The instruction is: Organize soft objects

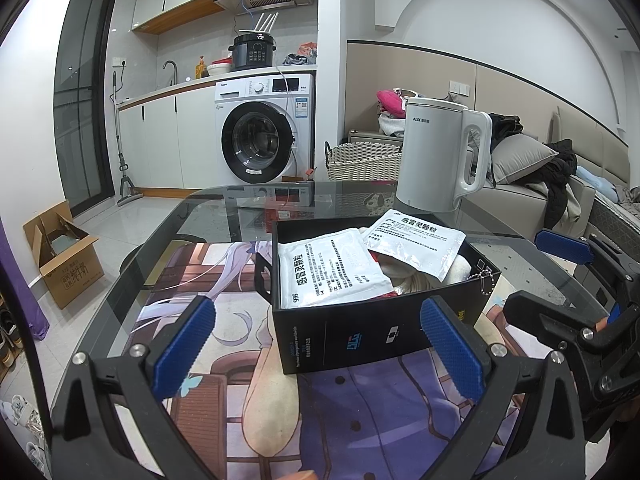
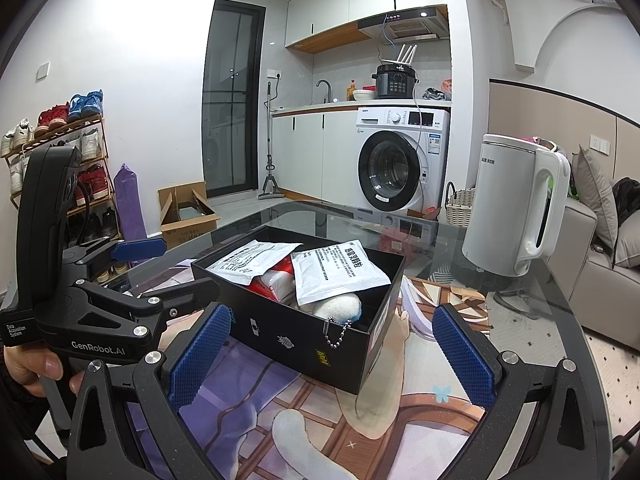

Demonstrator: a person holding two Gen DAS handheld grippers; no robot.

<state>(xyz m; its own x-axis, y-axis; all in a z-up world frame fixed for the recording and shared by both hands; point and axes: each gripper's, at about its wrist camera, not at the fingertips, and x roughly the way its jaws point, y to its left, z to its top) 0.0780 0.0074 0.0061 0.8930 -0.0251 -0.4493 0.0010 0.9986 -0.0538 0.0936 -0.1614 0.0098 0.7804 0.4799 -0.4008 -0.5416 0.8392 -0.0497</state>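
Observation:
A black open box (image 1: 360, 332) (image 2: 280, 332) stands on a printed mat on the glass table. In it lie two white medicine sachets (image 1: 332, 272) (image 1: 420, 240) (image 2: 340, 272) (image 2: 252, 260), a red-and-white pack (image 2: 276, 276) and a white plush with a bead chain (image 2: 340, 308). My left gripper (image 1: 316, 344) is open and empty, just in front of the box. My right gripper (image 2: 328, 352) is open and empty, at the box's near corner. Each gripper shows in the other's view: the right one at the right edge (image 1: 560, 272), the left one at the left edge (image 2: 160, 268).
A white kettle (image 1: 444, 156) (image 2: 516, 204) stands on the glass table (image 1: 224, 208) behind the box. A cardboard box (image 1: 64, 256), a wicker basket (image 1: 364, 160), a washing machine (image 1: 264, 128) and a sofa (image 1: 532, 176) stand around the table.

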